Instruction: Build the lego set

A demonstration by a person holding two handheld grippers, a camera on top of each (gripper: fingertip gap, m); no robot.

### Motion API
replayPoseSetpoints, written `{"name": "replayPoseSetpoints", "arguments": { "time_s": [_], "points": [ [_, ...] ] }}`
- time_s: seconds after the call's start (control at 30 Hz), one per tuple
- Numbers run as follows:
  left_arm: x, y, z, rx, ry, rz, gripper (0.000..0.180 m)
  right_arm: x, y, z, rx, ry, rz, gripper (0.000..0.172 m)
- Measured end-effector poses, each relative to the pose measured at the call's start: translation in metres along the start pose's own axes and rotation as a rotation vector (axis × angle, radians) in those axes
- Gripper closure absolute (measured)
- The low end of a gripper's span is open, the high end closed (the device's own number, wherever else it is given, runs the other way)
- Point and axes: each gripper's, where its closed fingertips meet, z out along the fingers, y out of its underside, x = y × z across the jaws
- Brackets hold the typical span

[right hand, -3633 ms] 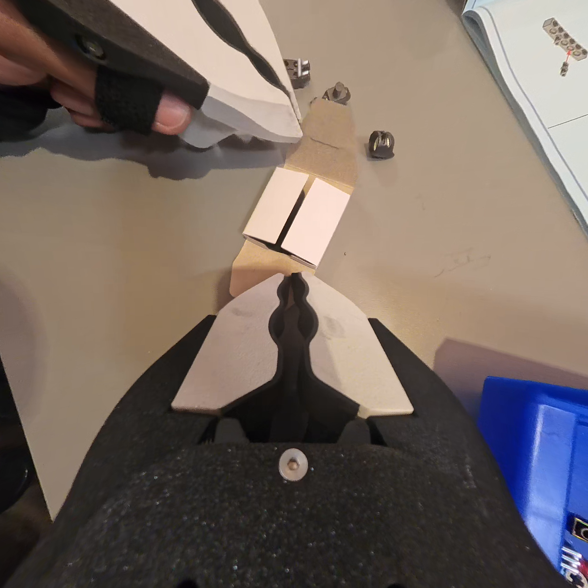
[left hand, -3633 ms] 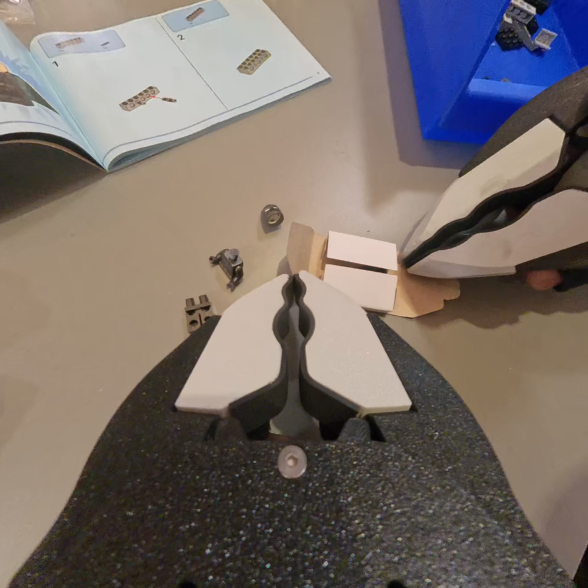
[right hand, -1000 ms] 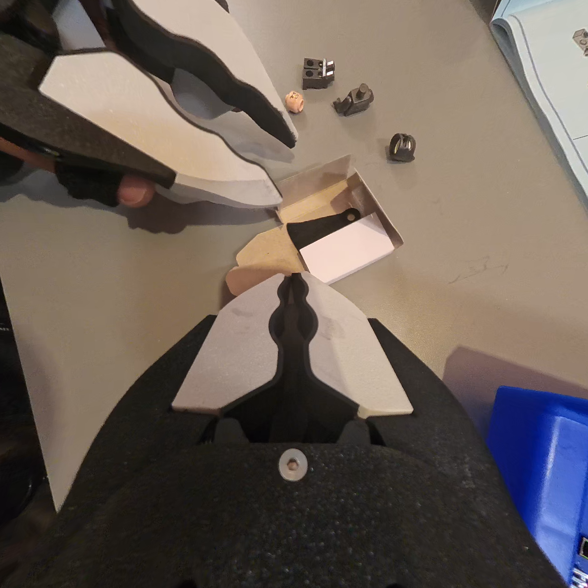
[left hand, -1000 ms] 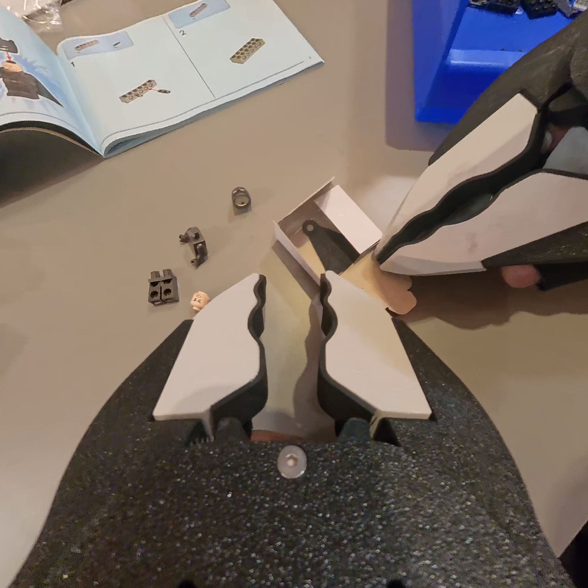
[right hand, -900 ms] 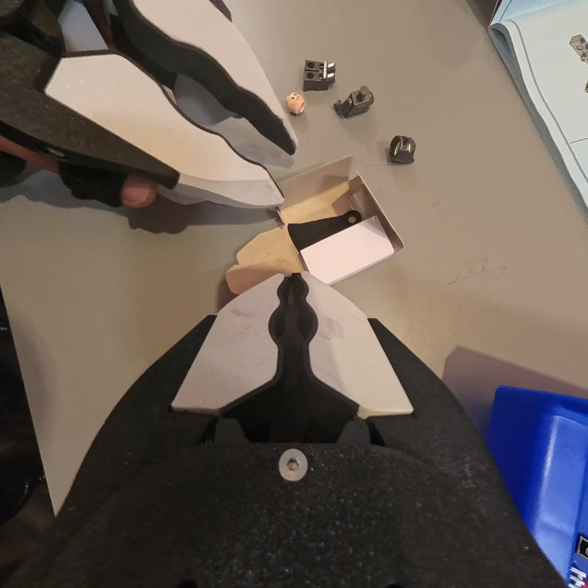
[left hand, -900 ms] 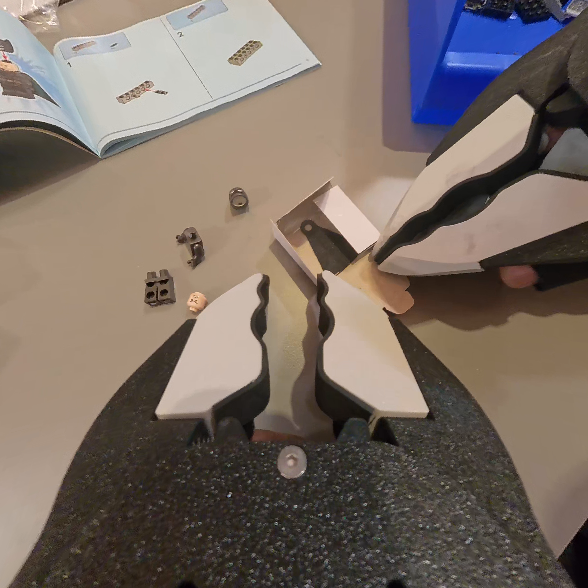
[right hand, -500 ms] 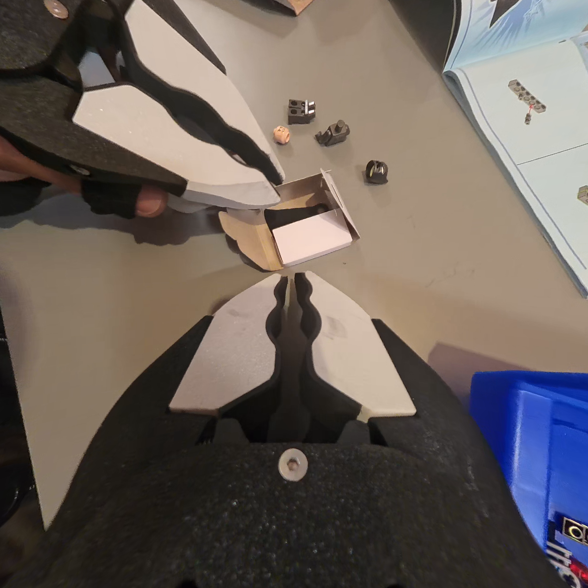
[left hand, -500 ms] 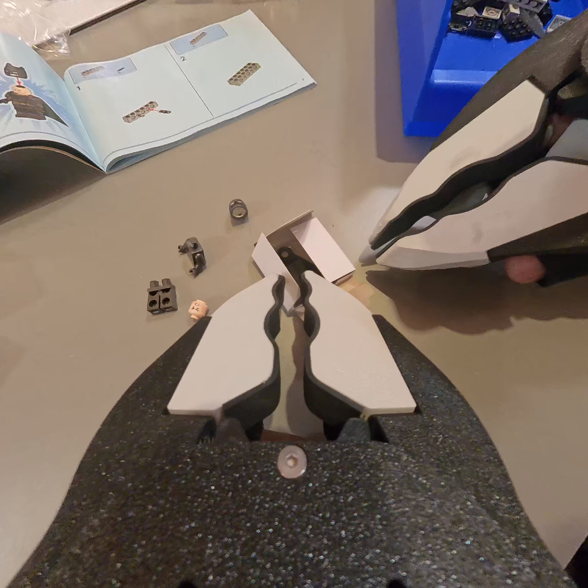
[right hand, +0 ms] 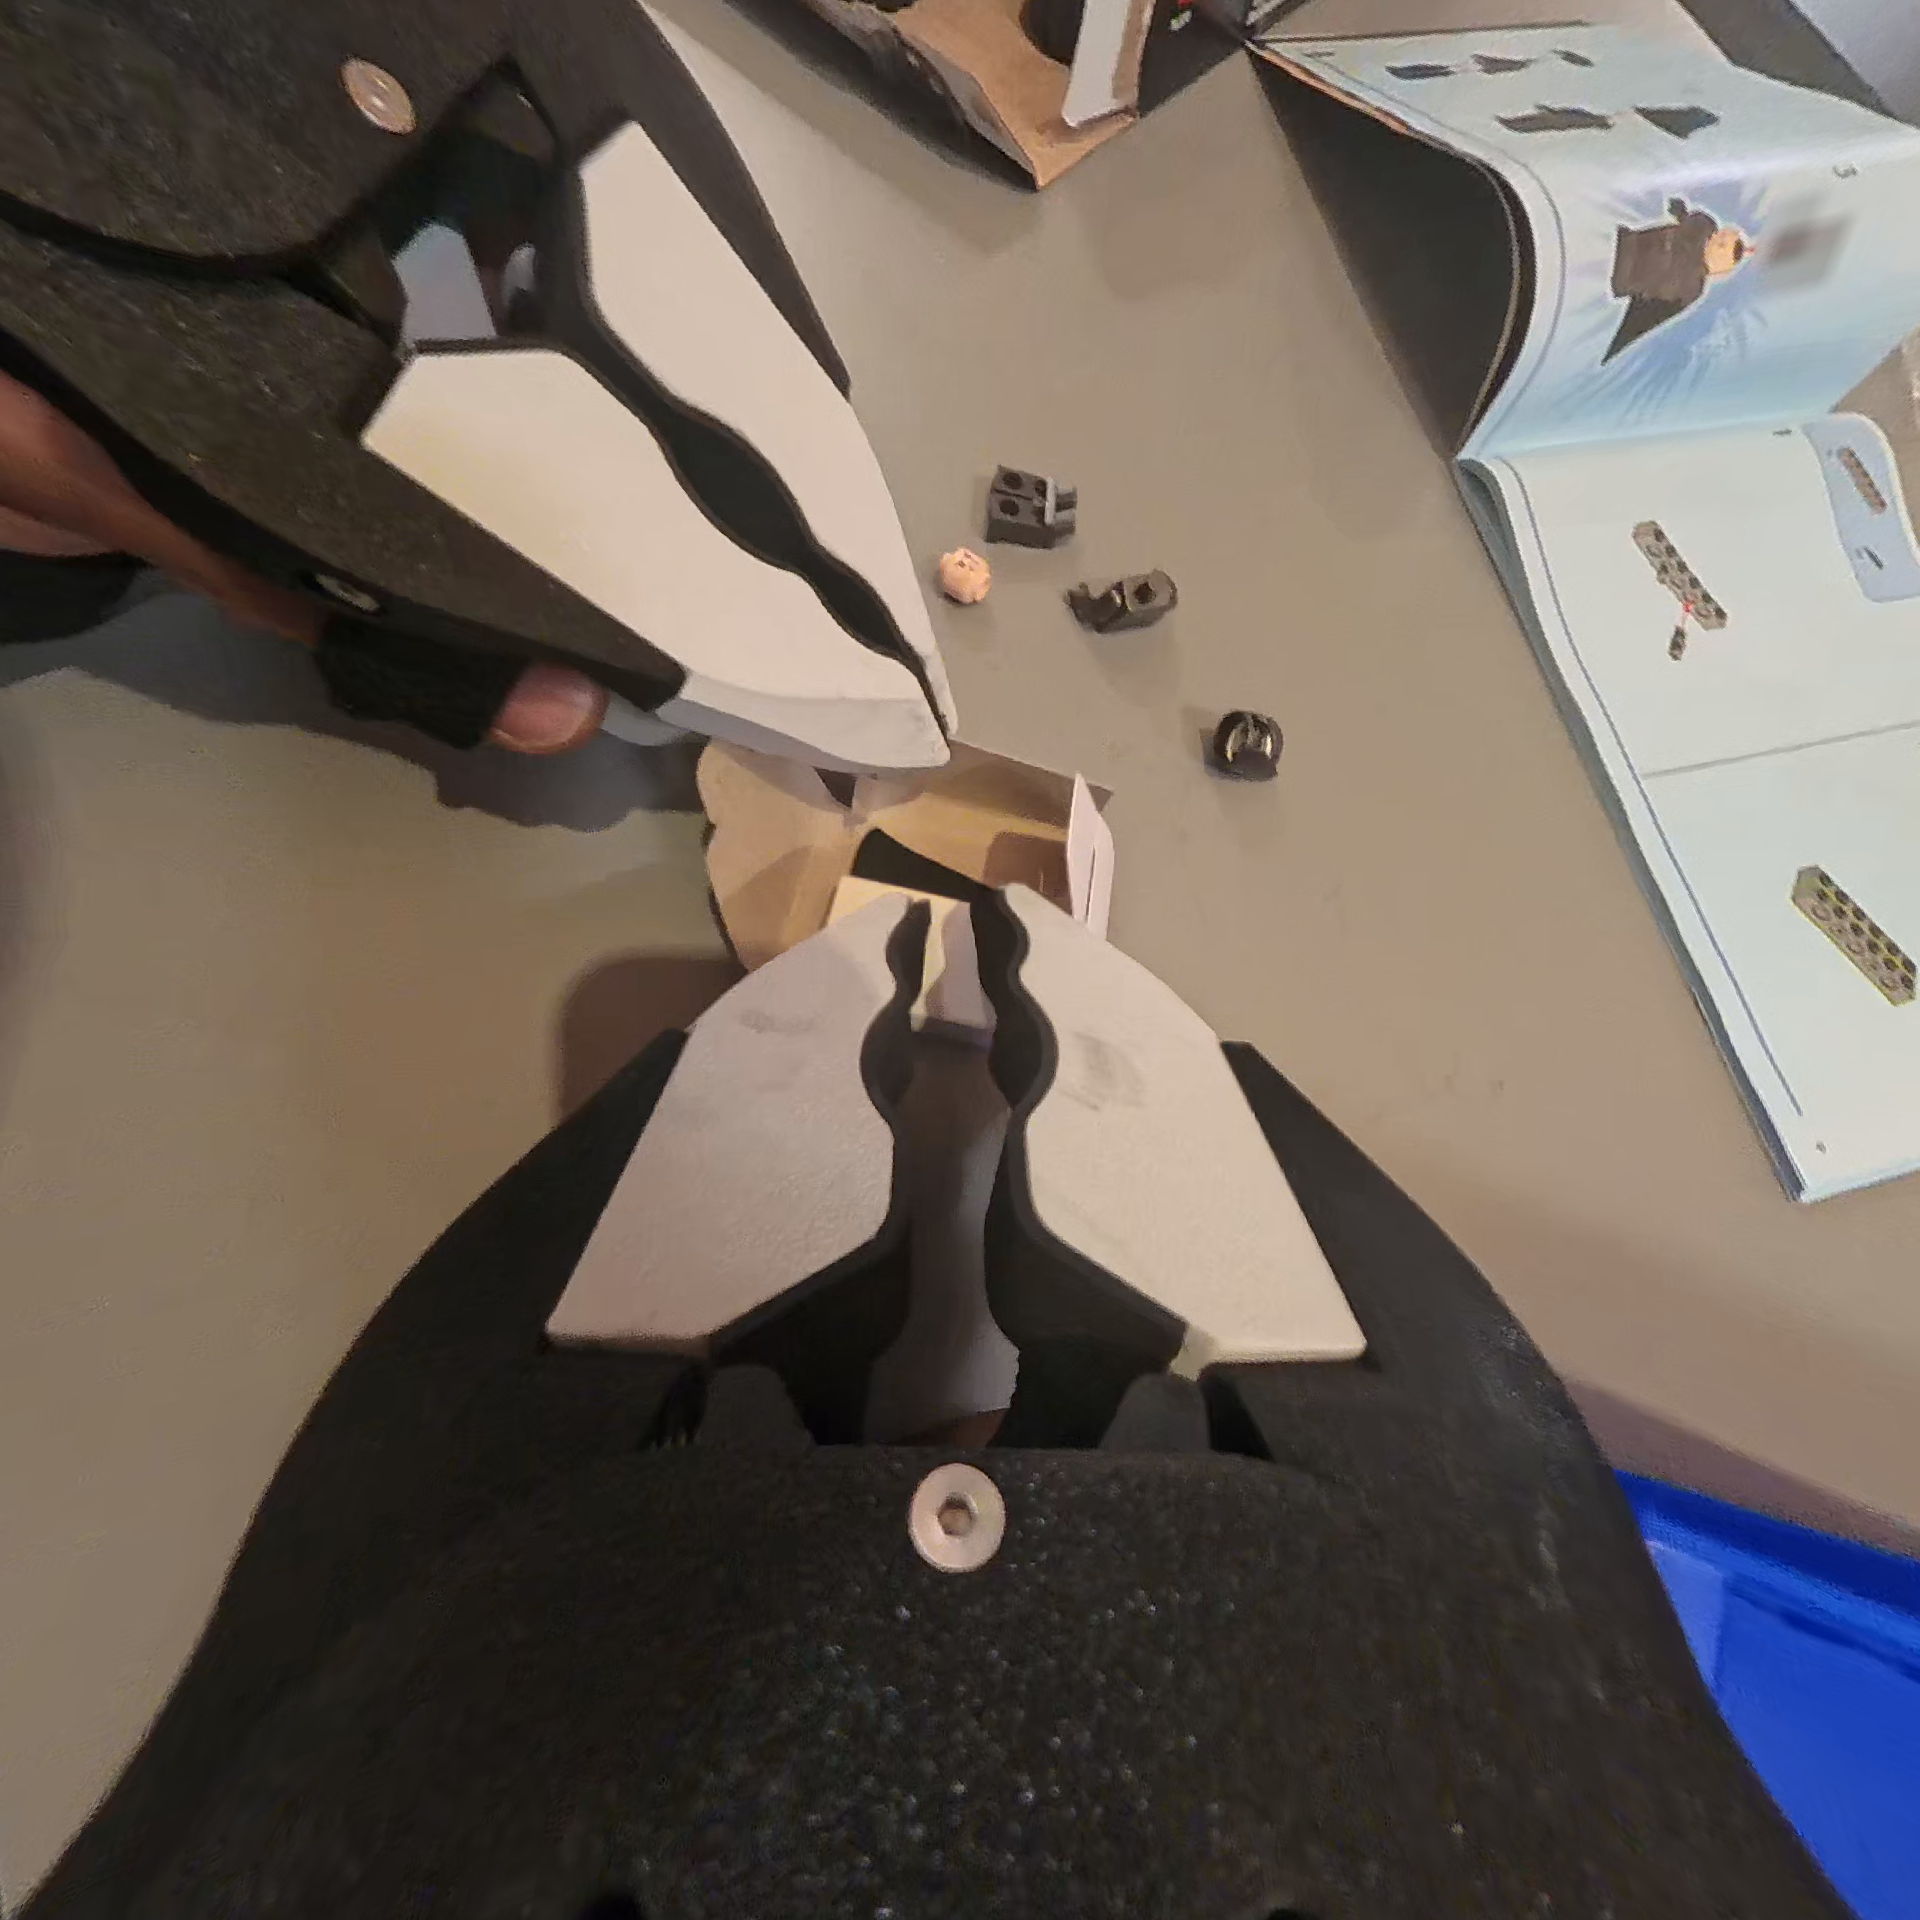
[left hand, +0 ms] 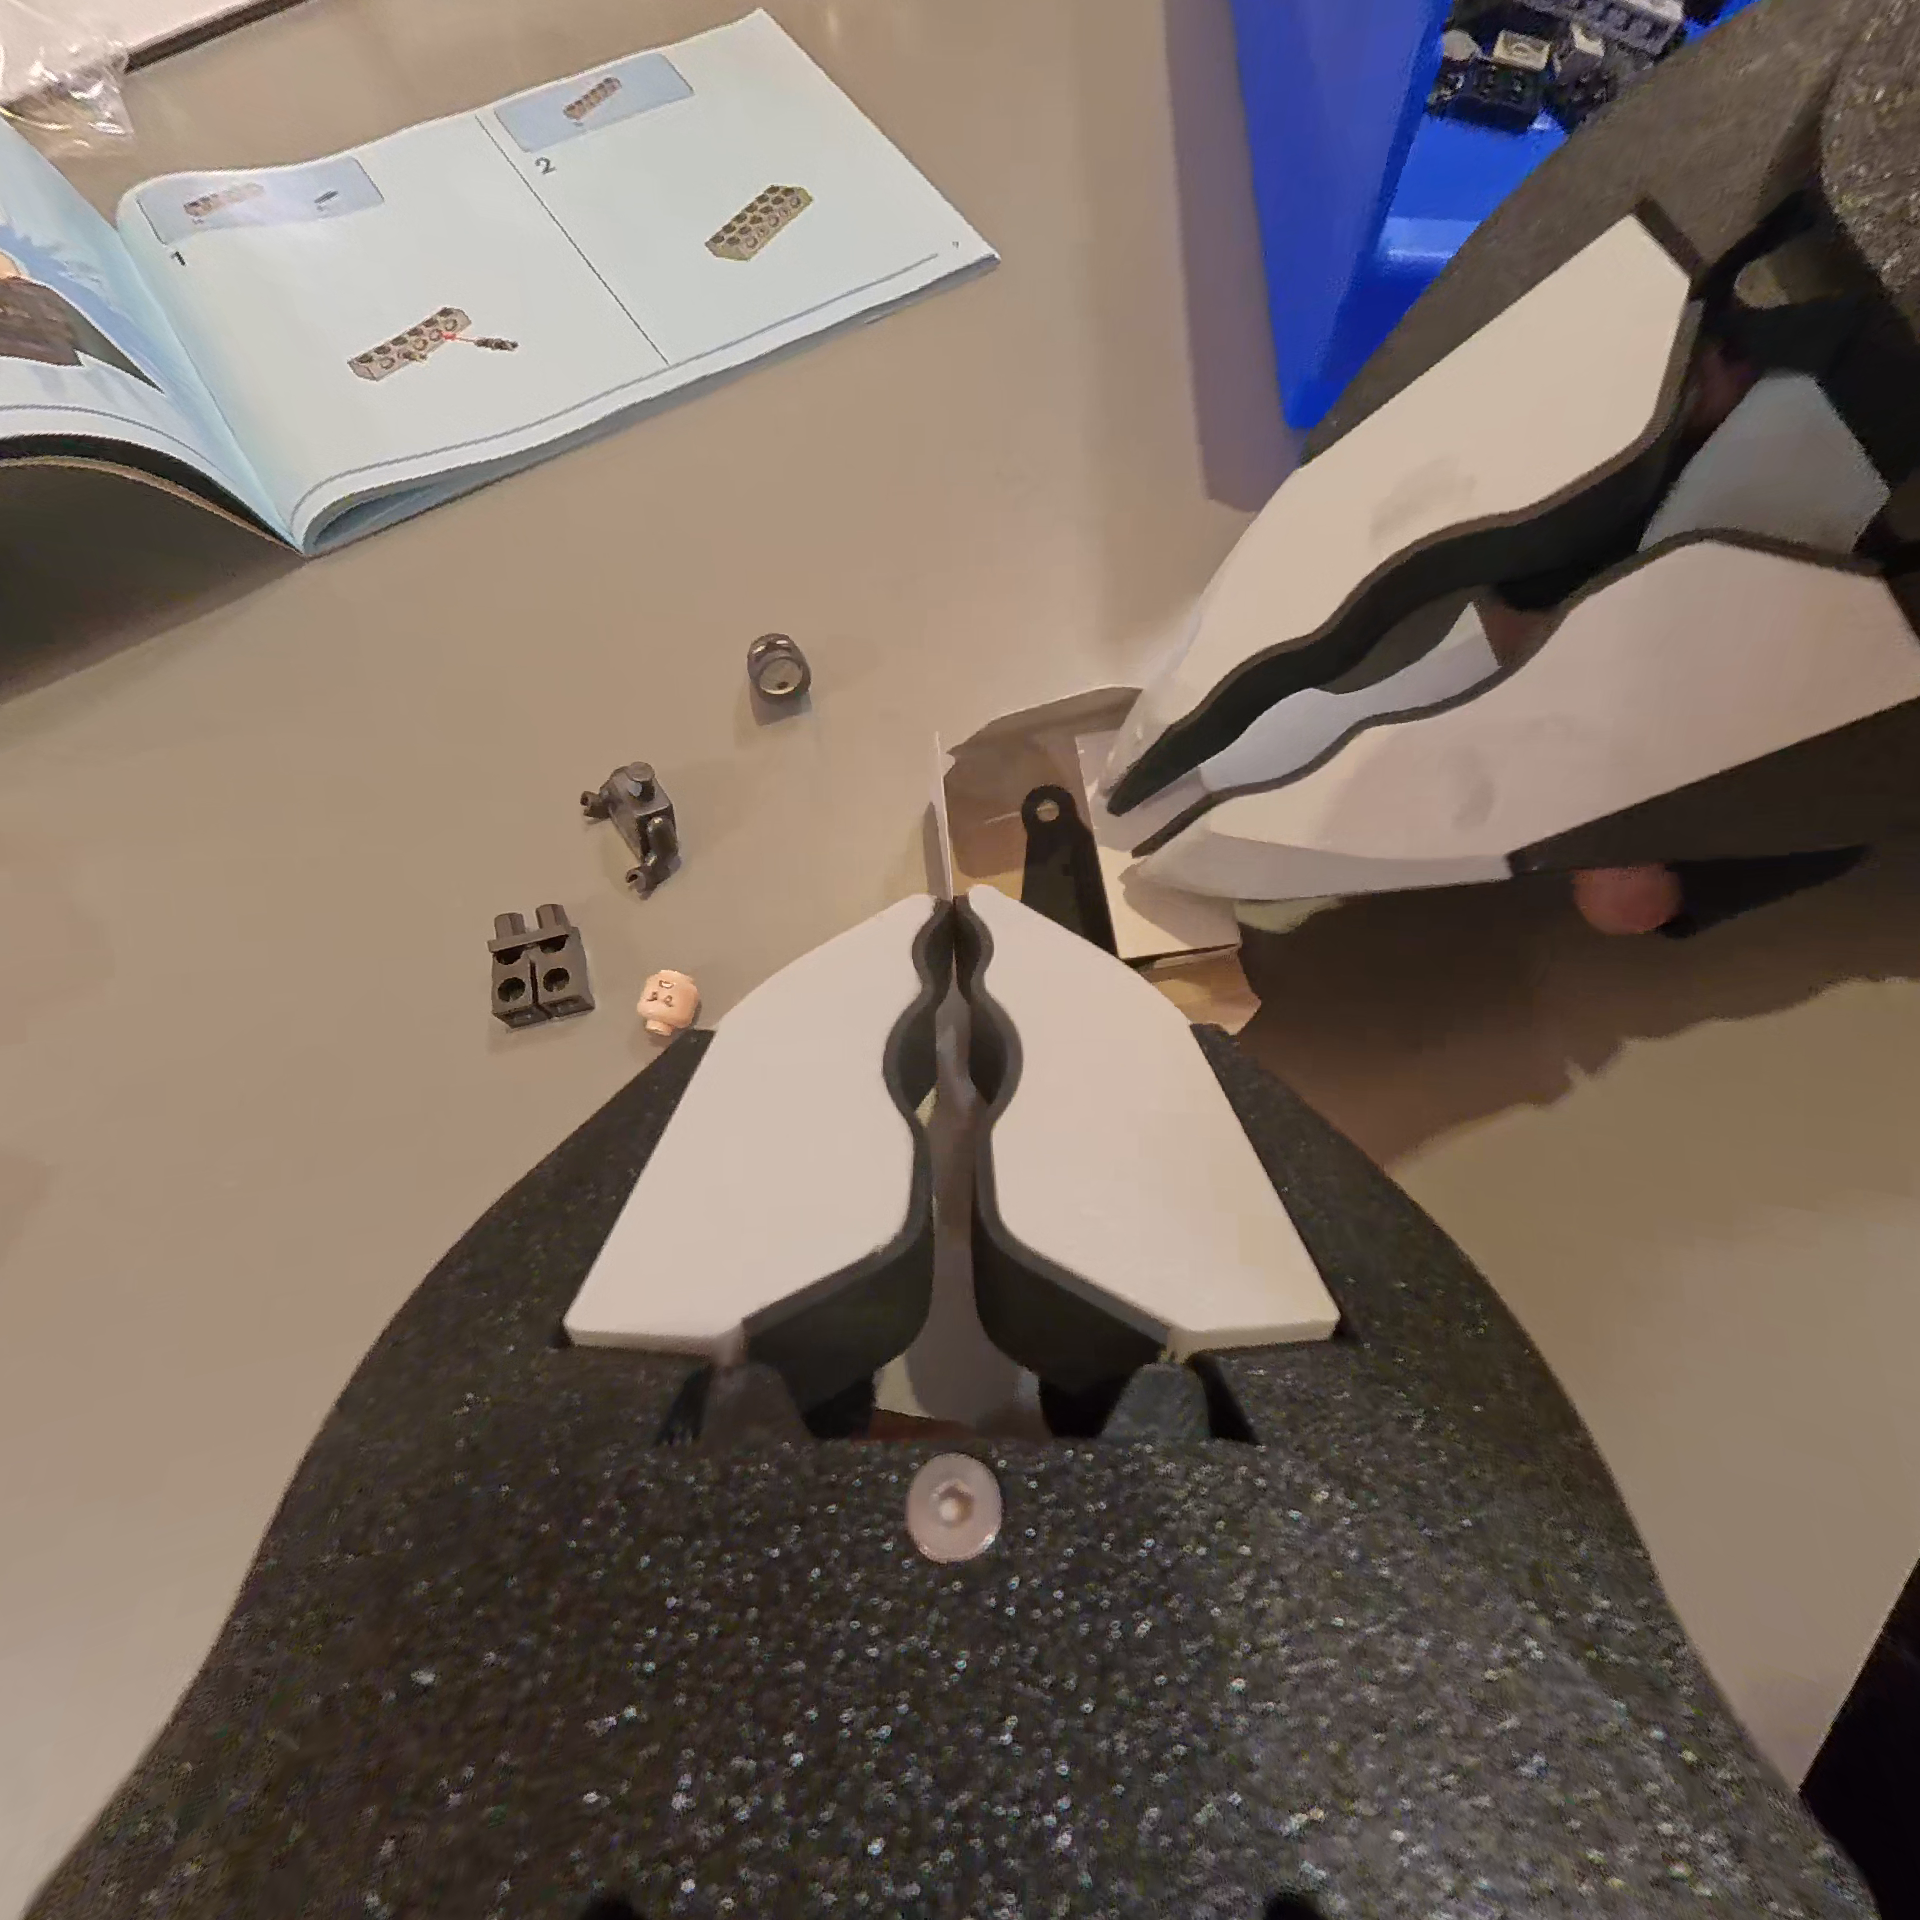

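Left gripper (left hand: 952, 906) was clamped tight on a thin white flap (left hand: 942, 821) of the small cardboard box (left hand: 1049, 831), flap standing edge-on between the pads. Right gripper (right hand: 951, 906) was slightly parted, straddling another white flap (right hand: 961, 987) of the same box; cannot tell whether the pads pressed on it. Seen from the left wrist view, tips sat right at the box's far wall.

Box: folded card, white outside, raw brown inside, opened up on the grey matte table (left hand: 312, 1247). Held a flat black piece (left hand: 1055, 862), tapered, with a round eyelet at the narrow end.

Loose on the table just left of the box: dark toy legs (left hand: 538, 966), dark toy torso (left hand: 636, 831), peach toy head (left hand: 667, 1000), small dark ring-like part (left hand: 777, 667). All hard moulded plastic.

Further back: open pale-blue booklet (left hand: 520, 291), glossy pages. Blue plastic bin (left hand: 1340, 208) near the right gripper, dark bricks inside.

Gripper shells: black speckled foam-like texture, fingers smooth grey with wavy black inner edges.
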Motion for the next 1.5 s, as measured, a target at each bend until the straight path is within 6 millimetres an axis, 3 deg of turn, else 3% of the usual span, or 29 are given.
{"name": "replayPoseSetpoints", "arguments": {
  "time_s": [0.17, 0.37, 0.63, 1.13, 1.3, 1.5],
  "points": [
    [0.002, 0.002, -0.001, -0.009, 0.061, 0.032, 0.180, 0.001, -0.010, 0.001, 0.018, -0.013, -0.029, 0.161],
    [0.003, 0.004, 0.000, -0.024, 0.080, 0.062, 0.180, 0.015, -0.012, 0.004, -0.004, 0.051, -0.018, 0.157],
    [0.004, 0.003, -0.001, -0.012, 0.089, 0.065, 0.180, 0.032, 0.000, 0.011, -0.062, 0.117, 0.113, 0.152],
    [0.002, 0.002, -0.002, -0.006, 0.099, 0.054, 0.180, 0.033, 0.019, 0.016, -0.130, 0.086, 0.197, 0.152],
    [0.001, -0.002, -0.005, 0.030, 0.082, 0.079, 0.180, 0.028, 0.014, 0.013, -0.102, 0.059, 0.159, 0.151],
    [0.000, -0.004, -0.006, 0.048, 0.076, 0.097, 0.180, 0.020, 0.008, 0.004, -0.062, 0.071, -0.052, 0.151]
  ]
}}
